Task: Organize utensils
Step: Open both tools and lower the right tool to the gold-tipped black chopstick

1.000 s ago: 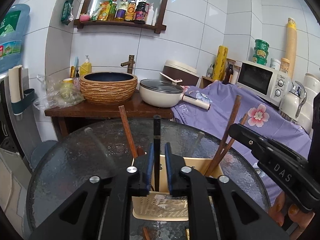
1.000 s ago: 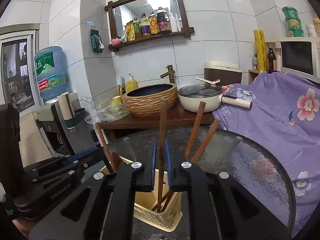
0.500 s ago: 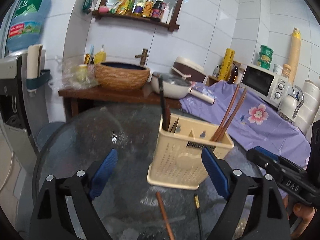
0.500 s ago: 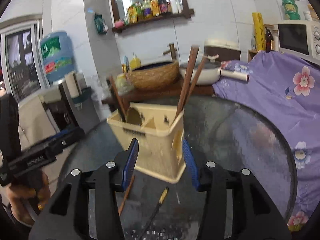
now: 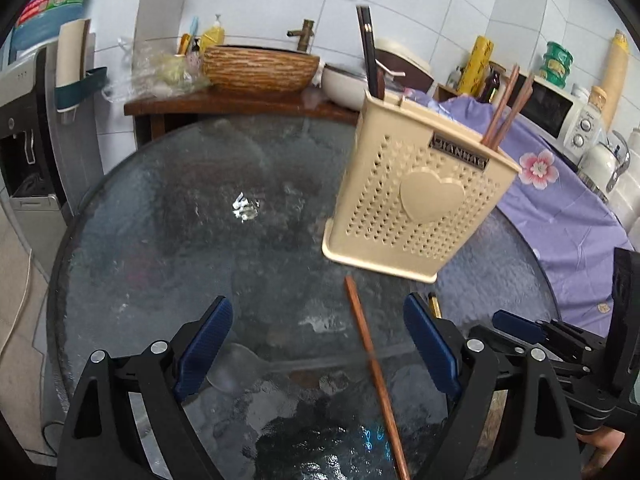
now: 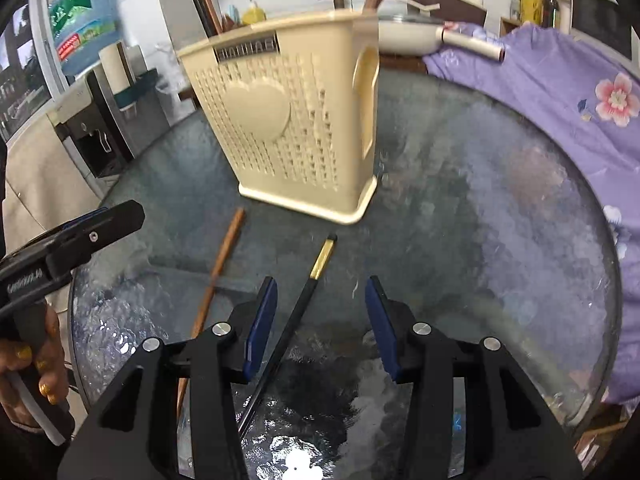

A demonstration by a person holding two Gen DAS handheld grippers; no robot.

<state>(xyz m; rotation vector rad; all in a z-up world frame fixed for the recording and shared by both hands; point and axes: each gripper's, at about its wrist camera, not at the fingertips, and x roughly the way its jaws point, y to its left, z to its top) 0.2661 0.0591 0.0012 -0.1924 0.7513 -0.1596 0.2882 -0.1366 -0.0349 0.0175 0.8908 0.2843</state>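
The left tool (image 5: 316, 344) stands wide open above the round glass bench (image 5: 168, 208); its jaws have just been opening, and nothing is gripped between the blue pads. A brown wooden chopstick (image 5: 372, 364) lies flat on the bench and passes through the gap between the pads without touching either.

The right tool (image 6: 320, 320) is partly open; its jaws have also just been opening and hold nothing. A black chopstick with a gold band (image 6: 296, 316) lies on the bench and runs between the pads, closer to the left one; contact cannot be confirmed, as the frame is slightly blurred there.

The cream perforated utensil holder (image 5: 416, 200) stands upright on the bench, just beyond the far ends of both loose chopsticks. Its front wall carries a raised heart. Two dark chopsticks (image 5: 370, 52) stand in its left end; brown chopsticks (image 5: 506, 108) lean in its right end.

In the right wrist view, a hand (image 6: 36, 364) grips the handle of the left tool at the bench edge.
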